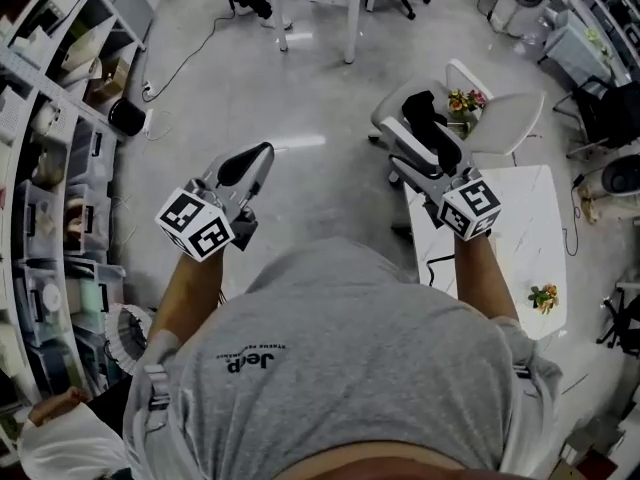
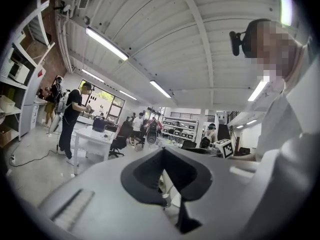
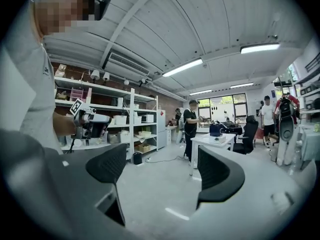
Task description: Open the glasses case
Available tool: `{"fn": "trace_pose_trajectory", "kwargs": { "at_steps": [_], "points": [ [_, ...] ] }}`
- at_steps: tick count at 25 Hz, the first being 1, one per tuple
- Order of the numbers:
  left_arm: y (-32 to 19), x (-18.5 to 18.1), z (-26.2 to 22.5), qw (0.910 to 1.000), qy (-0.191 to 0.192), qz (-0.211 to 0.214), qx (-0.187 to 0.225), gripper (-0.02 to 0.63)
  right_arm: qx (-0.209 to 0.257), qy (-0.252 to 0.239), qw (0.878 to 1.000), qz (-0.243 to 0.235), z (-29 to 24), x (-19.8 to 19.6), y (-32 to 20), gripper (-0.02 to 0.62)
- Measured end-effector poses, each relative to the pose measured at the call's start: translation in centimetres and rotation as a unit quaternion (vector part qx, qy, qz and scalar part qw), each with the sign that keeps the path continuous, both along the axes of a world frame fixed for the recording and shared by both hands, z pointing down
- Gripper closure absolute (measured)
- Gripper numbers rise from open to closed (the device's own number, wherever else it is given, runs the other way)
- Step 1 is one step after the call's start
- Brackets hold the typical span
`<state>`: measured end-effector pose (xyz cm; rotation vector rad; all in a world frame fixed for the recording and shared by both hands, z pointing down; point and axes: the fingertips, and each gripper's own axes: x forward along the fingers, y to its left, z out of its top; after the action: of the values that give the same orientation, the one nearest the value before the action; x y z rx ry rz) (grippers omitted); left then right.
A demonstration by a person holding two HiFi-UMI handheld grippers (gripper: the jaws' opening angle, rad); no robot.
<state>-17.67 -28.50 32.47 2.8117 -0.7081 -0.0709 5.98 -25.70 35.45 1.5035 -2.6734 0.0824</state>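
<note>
While I hold both up over the floor [image 1: 300, 98], left gripper [image 1: 261, 154] pinched closed on nothing, right gripper [image 1: 391, 146] wide apart, empty, tabletop [image 1: 530, 230] at right, glasses case not to be made out.

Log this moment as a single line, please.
left gripper shut, empty | right gripper open, empty | case not in view

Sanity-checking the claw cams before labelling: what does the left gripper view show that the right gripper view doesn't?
Left gripper view only: the left claw, shut and empty, plus the right one's black-and-white marker cube.
Right gripper view only: the right claw, open with nothing between, plus the left one's marker cube.
Both: a person in black clothes standing at a white rectangular table, under a white ribbed ceiling with strip lights.
</note>
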Motion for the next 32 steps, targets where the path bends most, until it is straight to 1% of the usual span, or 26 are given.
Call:
{"fn": "trace_pose_trajectory", "kwargs": {
  "at_steps": [3,6,10,13,15,18,20,22,25,27,30,32],
  "points": [
    [-0.4,2.8,0.4,0.9992,-0.008,0.038,-0.002,0.557,-0.006,0.000,0.999,0.036,0.5,2.2,1.1,0.173],
    [-0.2,7.8,1.1,0.9952,-0.024,0.095,-0.006,0.557,-0.014,-0.003,0.996,0.089,1.3,6.2,3.5,0.173],
    [1.2,16.2,2.4,0.9842,-0.041,0.172,-0.003,0.557,-0.024,-0.003,0.987,0.159,2.3,12.7,7.4,0.173],
    [3.0,23.3,3.8,0.9722,-0.048,0.229,0.001,0.557,-0.030,0.002,0.977,0.210,3.5,18.2,10.8,0.173],
    [5.2,28.4,5.2,0.9589,-0.055,0.279,0.000,0.557,-0.039,0.003,0.967,0.252,4.7,21.8,13.9,0.173],
    [9.5,35.6,7.6,0.9305,-0.064,0.361,-0.004,0.557,-0.063,0.007,0.946,0.316,7.4,26.3,19.5,0.173],
    [12.5,39.9,9.1,0.9132,-0.070,0.401,-0.006,0.557,-0.078,0.008,0.935,0.346,9.3,29.1,22.7,0.173],
    [15.3,43.7,10.6,0.8985,-0.074,0.433,-0.006,0.557,-0.092,0.006,0.926,0.367,11.2,31.8,25.5,0.173],
    [19.3,48.8,14.1,0.8752,-0.090,0.475,-0.014,0.557,-0.119,0.011,0.913,0.389,14.9,35.0,29.1,0.173],
    [21.6,51.5,16.7,0.8600,-0.106,0.498,-0.024,0.557,-0.143,0.023,0.907,0.396,17.6,36.5,31.0,0.173],
    [24.3,54.6,20.3,0.8408,-0.130,0.524,-0.037,0.557,-0.183,0.049,0.901,0.390,22.0,38.2,32.9,0.173],
    [25.8,56.3,22.5,0.8291,-0.146,0.538,-0.041,0.557,-0.199,0.058,0.899,0.385,24.7,39.0,33.7,0.173]
  ]
}}
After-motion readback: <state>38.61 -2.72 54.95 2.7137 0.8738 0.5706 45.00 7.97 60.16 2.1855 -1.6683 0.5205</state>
